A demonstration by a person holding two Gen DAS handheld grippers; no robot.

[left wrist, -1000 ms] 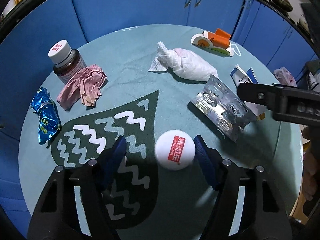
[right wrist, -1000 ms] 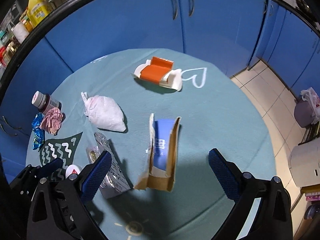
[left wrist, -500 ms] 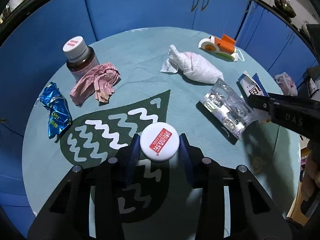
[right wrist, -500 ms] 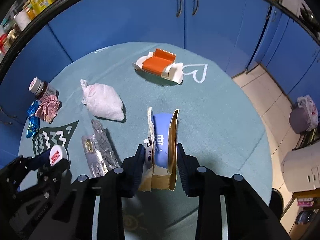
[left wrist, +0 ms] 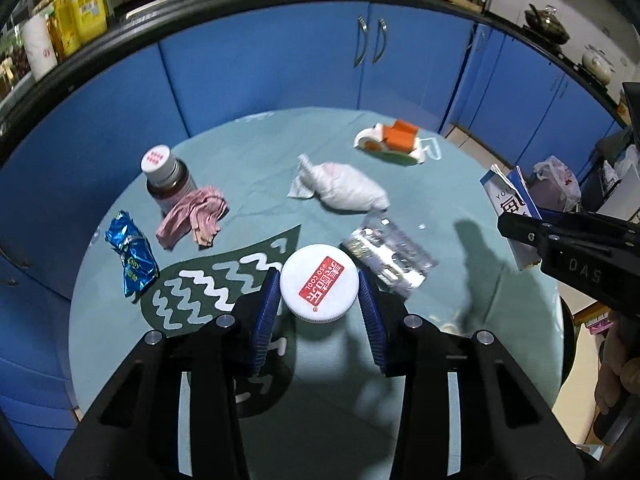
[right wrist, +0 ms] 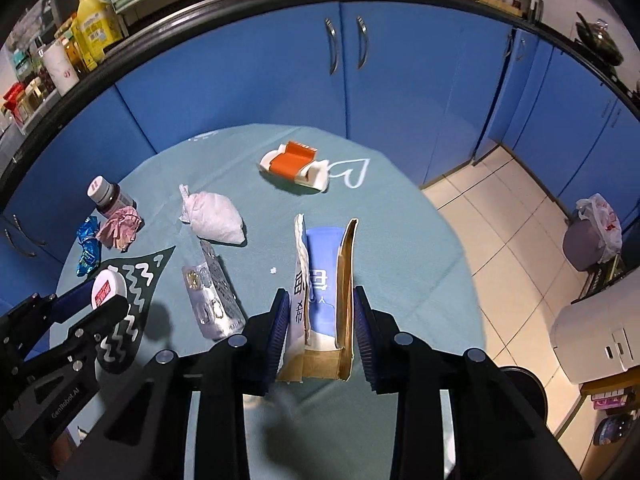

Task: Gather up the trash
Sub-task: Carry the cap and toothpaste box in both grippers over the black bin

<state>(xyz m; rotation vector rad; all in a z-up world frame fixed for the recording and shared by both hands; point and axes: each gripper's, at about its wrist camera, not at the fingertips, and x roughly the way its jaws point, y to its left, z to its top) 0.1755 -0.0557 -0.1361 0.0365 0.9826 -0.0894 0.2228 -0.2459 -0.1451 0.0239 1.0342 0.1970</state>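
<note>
Blue cabinet doors ring a round tabletop (left wrist: 248, 148) under a teal cloth, with rubbish scattered across it. Both jaws are clamped on a load. The left gripper (left wrist: 319, 309) pinches a white bottle (left wrist: 319, 284) by its red-labelled cap, the blue pads (left wrist: 267, 312) pressed to either side. The right gripper (right wrist: 319, 322) squeezes a torn blue carton (right wrist: 322, 280) flat between its jaws, cardboard flaps sticking out at the near end. Both items appear clear of the cloth, though the fisheye makes that hard to judge.

Beyond the left jaws lie a clear blister pack (left wrist: 390, 258), a knotted white bag (left wrist: 344, 188), an orange and white wrapper (left wrist: 390, 142), a brown medicine bottle (left wrist: 166, 180), a crumpled pink paper (left wrist: 192, 220) touching it, and a blue foil wrapper (left wrist: 132, 258) off to the left.

The step in hand is most likely carrying both pieces off to a bin; a lined bin (right wrist: 592, 236) stands on the floor well right of the right jaws. Doing it well means keeping the squeeze steady, since the round cap offers little purchase and the crushed carton could slide out. Raising both loads high enough to pass the blister pack and white bag before swinging sideways would avoid dragging other litter along.
</note>
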